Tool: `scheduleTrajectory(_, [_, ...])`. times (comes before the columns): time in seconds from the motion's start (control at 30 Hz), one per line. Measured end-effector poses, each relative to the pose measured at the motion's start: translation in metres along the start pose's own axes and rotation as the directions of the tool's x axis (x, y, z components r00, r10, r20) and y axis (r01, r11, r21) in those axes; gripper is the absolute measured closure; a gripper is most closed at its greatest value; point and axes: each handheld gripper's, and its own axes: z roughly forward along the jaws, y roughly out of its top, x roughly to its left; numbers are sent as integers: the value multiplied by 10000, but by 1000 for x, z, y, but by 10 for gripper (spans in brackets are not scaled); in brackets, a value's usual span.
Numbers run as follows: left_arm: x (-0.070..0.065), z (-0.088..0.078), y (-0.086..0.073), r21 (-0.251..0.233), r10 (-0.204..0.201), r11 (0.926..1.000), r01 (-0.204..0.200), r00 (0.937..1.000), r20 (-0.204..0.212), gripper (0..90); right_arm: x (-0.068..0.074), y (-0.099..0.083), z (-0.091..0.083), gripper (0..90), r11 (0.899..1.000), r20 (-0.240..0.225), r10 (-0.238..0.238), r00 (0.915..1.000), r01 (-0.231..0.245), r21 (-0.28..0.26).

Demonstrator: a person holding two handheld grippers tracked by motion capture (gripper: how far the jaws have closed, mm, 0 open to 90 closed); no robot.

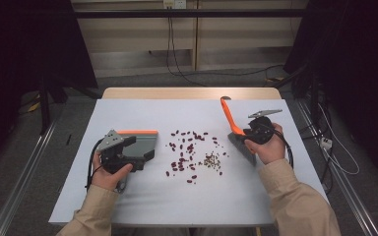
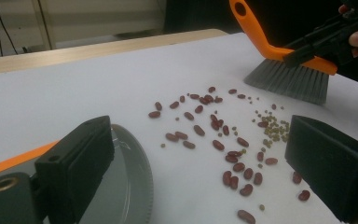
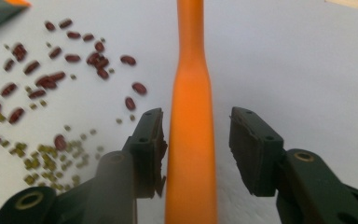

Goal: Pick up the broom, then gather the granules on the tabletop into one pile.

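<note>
**Brush loose between the fingers as bean sweep waits to begin**

High view: on the white table [image 1: 128,206], a scatter of red beans [image 1: 184,152] and a smaller patch of green ones [image 1: 211,161] lies at the centre. At nine o'clock from the spill, the left gripper [image 1: 145,156] rests at a grey dustpan [image 1: 140,143] with an orange back edge. At three o'clock, the right gripper [image 1: 246,133] sits at an orange-handled brush [image 1: 229,118], bristles down on the table.

Left gripper view: the fingers stand wide, one over the dustpan's rim [image 2: 140,172], nothing pressed between them; the brush head [image 2: 289,81] waits at one o'clock beyond the beans.

Right gripper view: the brush handle [image 3: 191,140] runs up between the two fingers [image 3: 149,140], touching the left one while a clear gap shows at the right, so the grip is slack.

The sweep looks not yet started. The next move likely calls for closing firmly on the handle and seating the pan's lip flat before drawing the beans toward nine o'clock.
</note>
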Motion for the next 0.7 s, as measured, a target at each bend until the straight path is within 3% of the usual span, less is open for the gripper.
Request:
scheduleTrajectory(0.17, [0, 0, 0, 43, 5, 10000, -5, 10000, -40, 79, -1, -1, -7, 585, 9999, 121, 8, 9999, -7, -122])
scheduleTrajectory(0.4, [2, -3, -1, -6, -37, 10000, 37, 10000, -91, 79, 2, -2, -10, 568, 9993, 415, -352, 9985, 346, 154])
scheduleTrajectory(0.6, [3, -6, -2, 47, -9, 10000, 9, 9999, -123, 79, 3, -2, -3, 592, 9989, 400, -213, 9990, 196, 426])
scheduleTrajectory(0.7, [4, -7, -2, -23, -45, 10000, 45, 9999, -127, 79, 3, -3, -2, 650, 9986, 323, -180, 9993, 164, 510])
